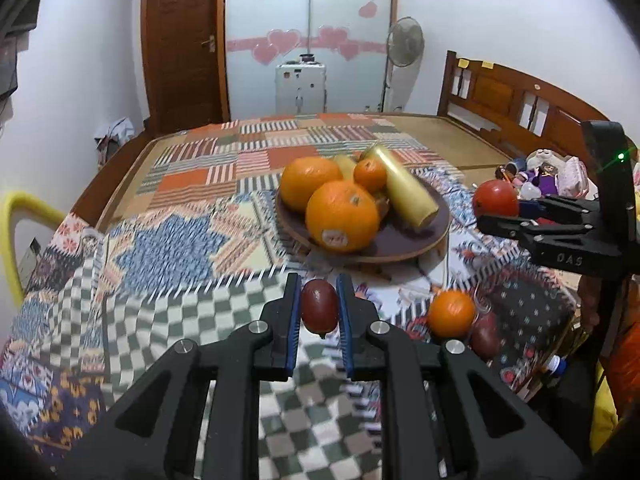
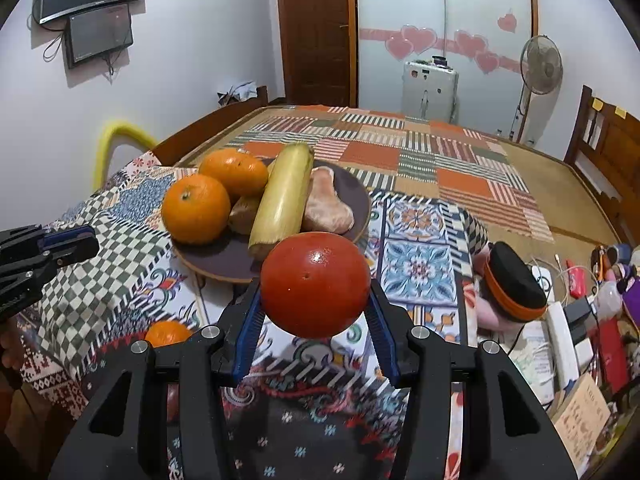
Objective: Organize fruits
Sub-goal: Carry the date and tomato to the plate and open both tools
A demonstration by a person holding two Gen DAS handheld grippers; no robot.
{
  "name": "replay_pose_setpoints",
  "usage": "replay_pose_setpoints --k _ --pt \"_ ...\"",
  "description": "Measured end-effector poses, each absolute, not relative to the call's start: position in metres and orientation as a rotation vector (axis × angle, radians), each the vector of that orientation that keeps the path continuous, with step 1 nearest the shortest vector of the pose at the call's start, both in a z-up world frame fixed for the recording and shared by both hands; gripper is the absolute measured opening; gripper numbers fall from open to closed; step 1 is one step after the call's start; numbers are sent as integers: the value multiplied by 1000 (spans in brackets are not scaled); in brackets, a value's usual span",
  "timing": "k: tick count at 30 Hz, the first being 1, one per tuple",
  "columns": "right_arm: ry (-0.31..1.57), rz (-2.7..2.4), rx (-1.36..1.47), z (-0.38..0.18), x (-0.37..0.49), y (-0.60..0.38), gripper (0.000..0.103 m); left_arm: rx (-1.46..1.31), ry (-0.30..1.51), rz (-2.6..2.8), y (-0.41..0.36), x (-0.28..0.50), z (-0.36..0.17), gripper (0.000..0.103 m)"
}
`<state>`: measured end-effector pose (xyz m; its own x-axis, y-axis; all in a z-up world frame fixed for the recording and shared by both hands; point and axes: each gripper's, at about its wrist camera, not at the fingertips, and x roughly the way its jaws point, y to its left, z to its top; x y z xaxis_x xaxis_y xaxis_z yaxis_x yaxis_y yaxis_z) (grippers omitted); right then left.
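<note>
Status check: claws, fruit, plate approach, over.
Left claw shut on dark red fruit. Right claw shut on tomato. Plate ahead, crowded; loose orange on cloth.

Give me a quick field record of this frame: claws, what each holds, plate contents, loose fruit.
left claw: shut on small dark red fruit, lifted off the cloth
right claw: shut on red tomato
plate: two large oranges, one small orange, yellow banana
loose fruit: orange on the cloth, dark red fruit touching it
surface: patchwork cloth over a bed
</note>
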<state>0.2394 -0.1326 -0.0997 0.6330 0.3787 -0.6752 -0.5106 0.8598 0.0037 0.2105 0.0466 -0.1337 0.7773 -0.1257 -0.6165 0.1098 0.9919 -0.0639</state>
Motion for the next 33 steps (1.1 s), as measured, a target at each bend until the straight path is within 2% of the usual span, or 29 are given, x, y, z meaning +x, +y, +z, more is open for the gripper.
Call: replay_pose_setpoints --k 23,33 --pt "721 513 -249 -105 294 -108 46 37 617 -163 20 302 -118 17" --pt "784 524 -230 -116 299 -111 46 32 635 -149 16 329 -122 17"
